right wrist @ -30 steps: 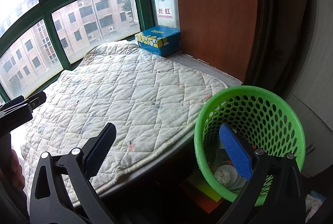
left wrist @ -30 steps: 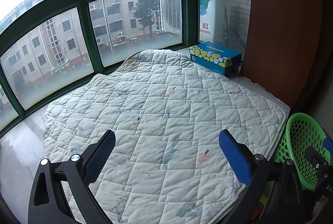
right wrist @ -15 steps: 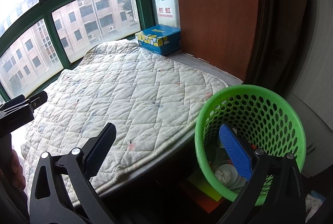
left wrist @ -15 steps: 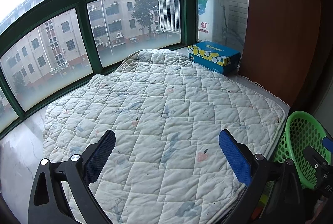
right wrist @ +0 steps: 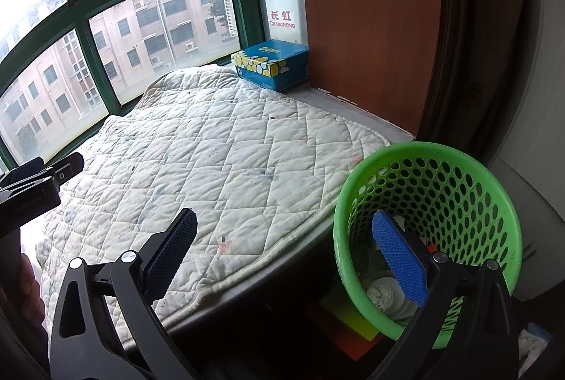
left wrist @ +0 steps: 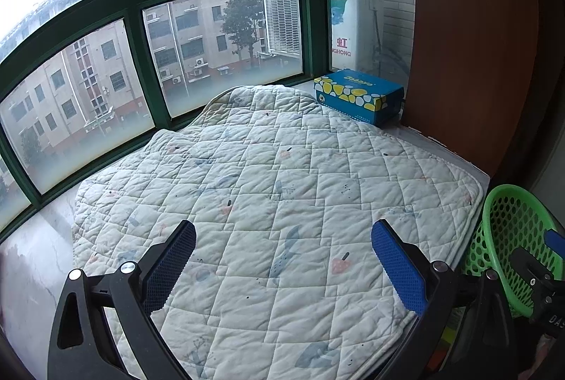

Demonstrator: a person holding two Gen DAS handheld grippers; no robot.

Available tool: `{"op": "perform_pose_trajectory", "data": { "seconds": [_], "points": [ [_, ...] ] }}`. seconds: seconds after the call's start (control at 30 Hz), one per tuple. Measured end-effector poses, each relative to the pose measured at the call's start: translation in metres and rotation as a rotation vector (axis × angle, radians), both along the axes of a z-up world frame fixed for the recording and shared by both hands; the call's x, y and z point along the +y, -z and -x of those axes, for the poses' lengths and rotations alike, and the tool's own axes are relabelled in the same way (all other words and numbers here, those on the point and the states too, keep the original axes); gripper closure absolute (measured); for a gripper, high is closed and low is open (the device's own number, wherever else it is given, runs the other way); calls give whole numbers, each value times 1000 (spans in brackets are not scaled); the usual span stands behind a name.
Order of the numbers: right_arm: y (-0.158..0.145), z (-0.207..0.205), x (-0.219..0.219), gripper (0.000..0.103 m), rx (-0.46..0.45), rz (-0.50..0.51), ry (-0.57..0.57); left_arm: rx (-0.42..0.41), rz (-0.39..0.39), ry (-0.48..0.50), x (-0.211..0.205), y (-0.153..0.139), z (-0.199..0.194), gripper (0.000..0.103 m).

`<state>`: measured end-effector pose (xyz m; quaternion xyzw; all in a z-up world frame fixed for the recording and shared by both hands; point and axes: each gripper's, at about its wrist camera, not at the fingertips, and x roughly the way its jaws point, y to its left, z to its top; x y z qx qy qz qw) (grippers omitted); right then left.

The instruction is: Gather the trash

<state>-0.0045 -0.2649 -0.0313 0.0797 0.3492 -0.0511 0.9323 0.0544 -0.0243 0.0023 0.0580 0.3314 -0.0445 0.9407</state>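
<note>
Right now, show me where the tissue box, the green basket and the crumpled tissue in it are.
tissue box (right wrist: 270, 69): right wrist view, on its blue top face.
green basket (right wrist: 455, 152): right wrist view, on its far rim.
crumpled tissue (right wrist: 383, 291): right wrist view, on the white wad inside.

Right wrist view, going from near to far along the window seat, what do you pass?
Quilted pad → blue tissue box → green-framed window, with apartment buildings beyond the glass.
</note>
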Motion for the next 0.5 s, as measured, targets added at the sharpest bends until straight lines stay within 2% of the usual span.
{"op": "perform_pose_trajectory", "data": {
  "seconds": [0.5],
  "points": [
    [1, 1, 0, 5, 1, -3, -3, 13, 12, -9, 1, 0, -1, 7]
  ]
}}
